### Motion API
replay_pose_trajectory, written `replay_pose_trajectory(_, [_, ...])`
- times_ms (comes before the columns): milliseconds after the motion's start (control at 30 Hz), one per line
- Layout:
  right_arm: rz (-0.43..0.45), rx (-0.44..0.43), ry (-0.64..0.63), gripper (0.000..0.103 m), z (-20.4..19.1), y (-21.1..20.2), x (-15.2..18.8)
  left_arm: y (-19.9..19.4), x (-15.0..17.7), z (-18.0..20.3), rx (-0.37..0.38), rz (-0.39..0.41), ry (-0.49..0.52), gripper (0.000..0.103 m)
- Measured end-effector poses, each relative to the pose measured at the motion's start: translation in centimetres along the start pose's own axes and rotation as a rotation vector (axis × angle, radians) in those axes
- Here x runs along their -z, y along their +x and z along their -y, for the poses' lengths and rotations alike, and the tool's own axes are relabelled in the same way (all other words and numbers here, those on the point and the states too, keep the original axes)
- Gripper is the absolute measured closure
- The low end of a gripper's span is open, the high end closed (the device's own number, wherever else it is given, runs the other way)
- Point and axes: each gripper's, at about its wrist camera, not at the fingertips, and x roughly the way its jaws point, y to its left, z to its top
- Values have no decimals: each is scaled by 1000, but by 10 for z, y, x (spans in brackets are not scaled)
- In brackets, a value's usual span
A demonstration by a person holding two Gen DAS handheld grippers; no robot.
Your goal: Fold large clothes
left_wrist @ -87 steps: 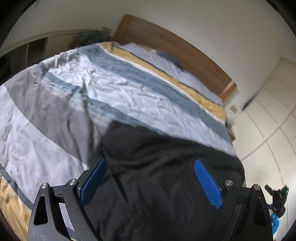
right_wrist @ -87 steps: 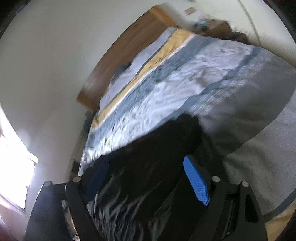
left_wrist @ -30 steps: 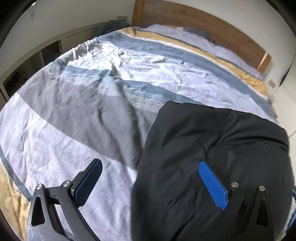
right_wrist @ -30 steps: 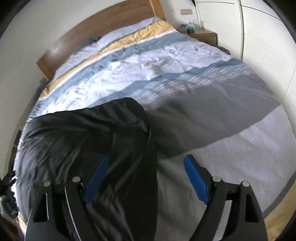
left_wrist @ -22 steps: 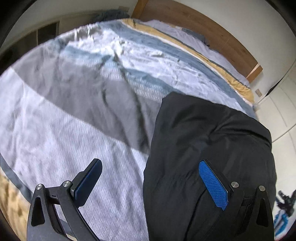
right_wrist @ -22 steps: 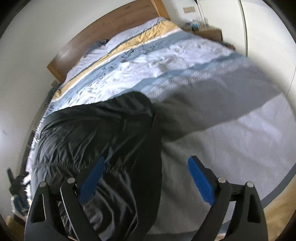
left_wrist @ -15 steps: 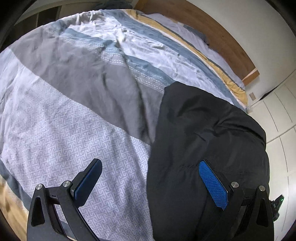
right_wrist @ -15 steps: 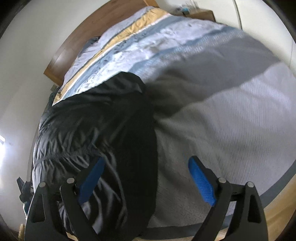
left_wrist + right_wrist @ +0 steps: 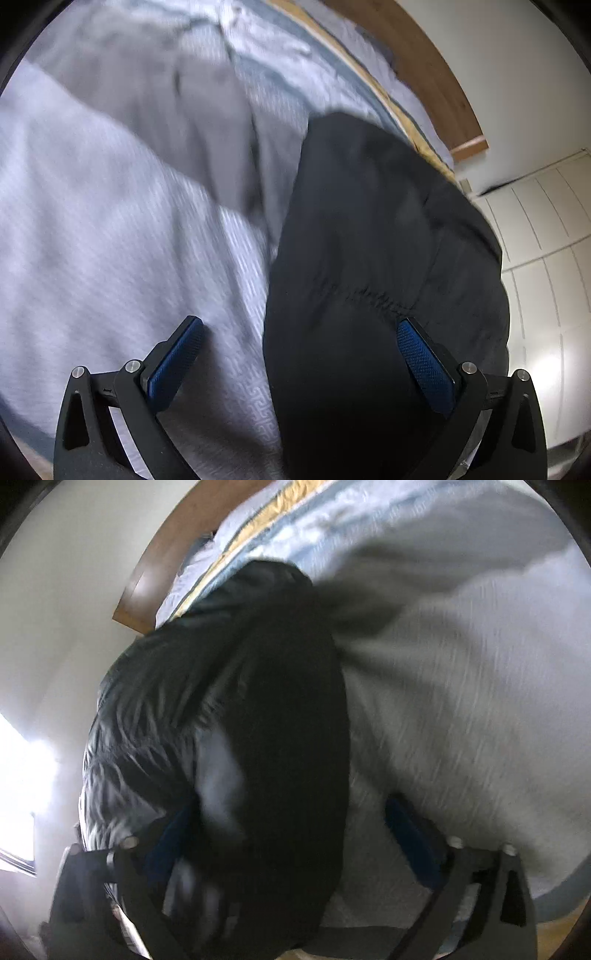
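1. My left gripper [image 9: 299, 354] is spread wide, with nothing held between its blue pads [image 9: 424, 365]. The left-hand pad hangs over pale patterned bedding; the right-hand pad sits over the dark cloth, and I cannot tell whether it touches.
2. My right gripper [image 9: 291, 834] is also wide apart, judging by the blurred blue pads on either side of the frame. It grips nothing that I can see. The blur keeps me from telling whether it touches the cloth.
3. The black garment [image 9: 376, 258] lies on the bed as a long, bulky, folded mass. It runs from just under both claws toward the headboard [image 9: 436, 77].
4. In the left view its left edge runs up the middle of the frame, straight and clean. A gathered seam crosses it just ahead of my right-hand pad.
5. In the right view the garment [image 9: 266, 701] fills the left half, shiny and ribbed on its outer side, with its right edge curving down the middle.
6. The striped duvet [image 9: 110, 221] stretches bare to the left of the garment in the left view, and the duvet [image 9: 461, 683] is bare to the right in the right view.
7. The garment's far side lies close to the bed's edge, with white wardrobe doors [image 9: 546, 229] beyond.
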Motion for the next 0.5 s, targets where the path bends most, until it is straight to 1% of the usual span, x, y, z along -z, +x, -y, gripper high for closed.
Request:
replay_pose_trajectory(33, [1, -22, 15, 0, 4, 2, 1, 3, 2, -2, 22, -4, -7, 1])
replay_pose_trajectory(167, [-34, -113, 19, 0, 5, 15, 0, 14, 10, -3, 180, -20, -36, 1])
replay_pose_trajectory(200, [-56, -148, 5, 0, 1, 20, 1, 19, 13, 1, 231, -42, -40, 1])
replay_pose_trajectory(233, [-77, -181, -12, 0, -5, 26, 2, 21, 14, 3, 261, -58, -39, 1])
replay_pose_trajectory(267, [-102, -223, -28, 0, -12, 33, 4, 27, 17, 11, 308, -91, -25, 1])
replay_pose_trajectory(300, [-132, -262, -45, 0, -21, 42, 7, 32, 22, 18, 324, -113, -8, 1])
replay_pose_trajectory(333, [-146, -268, -58, 0, -26, 48, 9, 36, 24, 22, 321, -123, 6, 1])
replay_pose_trajectory(367, [-150, -258, -71, 0, -31, 55, 11, 40, 27, 28, 311, -129, 19, 1])
replay_pose_trajectory(467, [-134, -264, -32, 0, -28, 62, 9, 43, 27, 26, 315, -116, -11, 1])
replay_pose_trajectory(500, [-134, -261, -37, 0, -29, 63, 10, 42, 28, 27, 309, -109, -9, 1])
